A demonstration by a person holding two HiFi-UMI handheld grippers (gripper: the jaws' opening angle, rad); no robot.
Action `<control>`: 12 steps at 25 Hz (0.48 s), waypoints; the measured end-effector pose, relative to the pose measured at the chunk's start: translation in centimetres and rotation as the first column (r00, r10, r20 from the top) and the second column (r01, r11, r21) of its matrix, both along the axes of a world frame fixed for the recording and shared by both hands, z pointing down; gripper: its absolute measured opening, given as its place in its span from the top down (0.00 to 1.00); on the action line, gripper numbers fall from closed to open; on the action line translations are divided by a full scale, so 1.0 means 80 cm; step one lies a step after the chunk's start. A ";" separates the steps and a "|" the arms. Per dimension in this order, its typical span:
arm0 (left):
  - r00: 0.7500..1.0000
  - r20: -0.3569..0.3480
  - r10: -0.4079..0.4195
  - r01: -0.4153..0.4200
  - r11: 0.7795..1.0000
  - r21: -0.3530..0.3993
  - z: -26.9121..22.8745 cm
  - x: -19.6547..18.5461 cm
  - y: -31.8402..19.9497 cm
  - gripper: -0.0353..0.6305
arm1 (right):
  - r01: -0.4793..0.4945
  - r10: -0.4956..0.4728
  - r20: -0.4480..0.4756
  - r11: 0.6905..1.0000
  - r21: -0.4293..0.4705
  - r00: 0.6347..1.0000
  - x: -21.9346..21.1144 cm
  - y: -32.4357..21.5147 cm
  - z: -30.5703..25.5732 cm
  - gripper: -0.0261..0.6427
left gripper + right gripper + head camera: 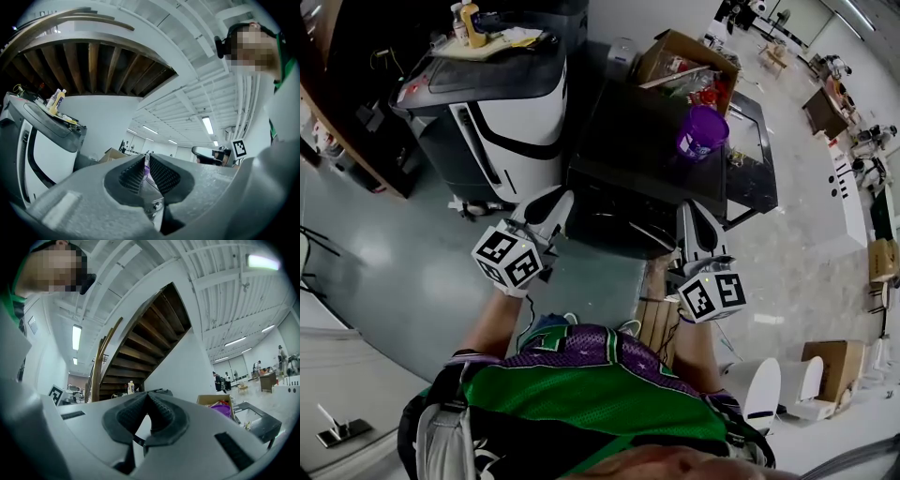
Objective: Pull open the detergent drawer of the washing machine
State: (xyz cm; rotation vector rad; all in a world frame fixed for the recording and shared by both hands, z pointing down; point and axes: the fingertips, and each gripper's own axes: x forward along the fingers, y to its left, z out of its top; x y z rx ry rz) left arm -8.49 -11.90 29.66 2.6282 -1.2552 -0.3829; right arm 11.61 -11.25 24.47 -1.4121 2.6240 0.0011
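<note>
Left gripper [555,201] and right gripper [693,210], fingers together and empty, point at the black machine [623,164] bearing a purple cup [702,132]

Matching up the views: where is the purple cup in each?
Head view: purple cup upper right of centre, on the black machine.
Left gripper view: a sliver, low centre.
Right gripper view: lower right.
Shared landmark: the cardboard box beside it.

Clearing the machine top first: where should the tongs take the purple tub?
Probably across its round side wall, about mid-height, coming in level from the front with the right tongs: the purple tub stands upright on the black machine, its near side unobstructed.
</note>
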 end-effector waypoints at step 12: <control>0.929 -0.348 0.125 -0.165 0.983 -0.086 0.035 0.034 -0.059 0.44 | -0.016 0.016 -0.030 1.000 0.008 0.999 0.027 -0.016 -0.002 0.96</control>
